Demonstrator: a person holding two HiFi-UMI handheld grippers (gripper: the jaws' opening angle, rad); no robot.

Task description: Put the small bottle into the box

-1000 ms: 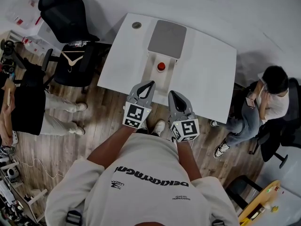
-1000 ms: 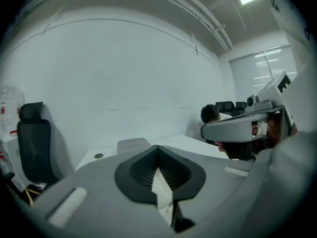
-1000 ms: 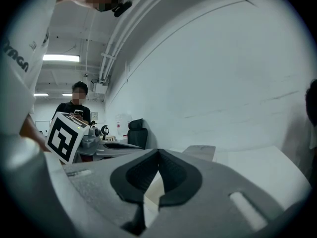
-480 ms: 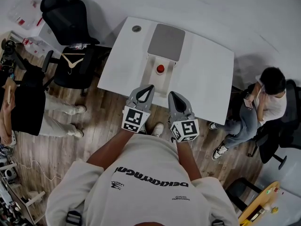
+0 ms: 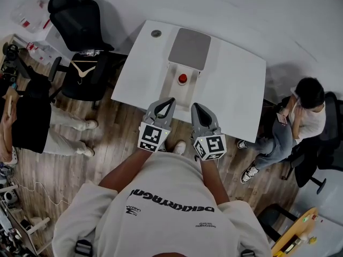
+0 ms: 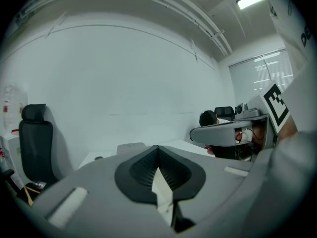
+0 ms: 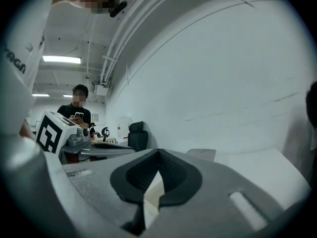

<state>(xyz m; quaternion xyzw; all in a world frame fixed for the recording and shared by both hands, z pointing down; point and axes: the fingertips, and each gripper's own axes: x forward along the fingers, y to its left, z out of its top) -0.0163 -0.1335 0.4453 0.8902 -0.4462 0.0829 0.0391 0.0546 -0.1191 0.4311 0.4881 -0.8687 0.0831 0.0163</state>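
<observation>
The left claw (image 5: 172, 99) is pressed together, its ribbed pads meeting along one line with nothing between them. The right claw (image 5: 195, 105) is pressed together in the same way and is also empty. The two hang side by side, apart from each other, over the near edge of the white counter (image 5: 236, 84). Both point towards its far side and tip only slightly downward. Each carries its marker cube at the near end, close to the person's white shirt (image 5: 166, 208).

Just beyond the claw tips, in line with the gap between them, lies the white box (image 5: 172, 81). Its grey lid (image 5: 189, 46) lies on the far side. The small bottle (image 5: 183, 78), seen from above as a red cap, stands within the white outline of the box, just near of the lid. It is well clear of both claws. Whether it rests inside the box or on a flap of it cannot be told.

A small round grey disc (image 5: 156, 33) sits at the far left corner of the counter. Left of the counter stands a black office chair (image 5: 75, 17), with a wooden hanger (image 5: 81, 67) on the seat nearer in. A person (image 5: 32, 122) sits at the left edge on the wooden floor (image 5: 123, 143). Another person (image 5: 297, 116) sits to the right of the counter, holding a phone.
</observation>
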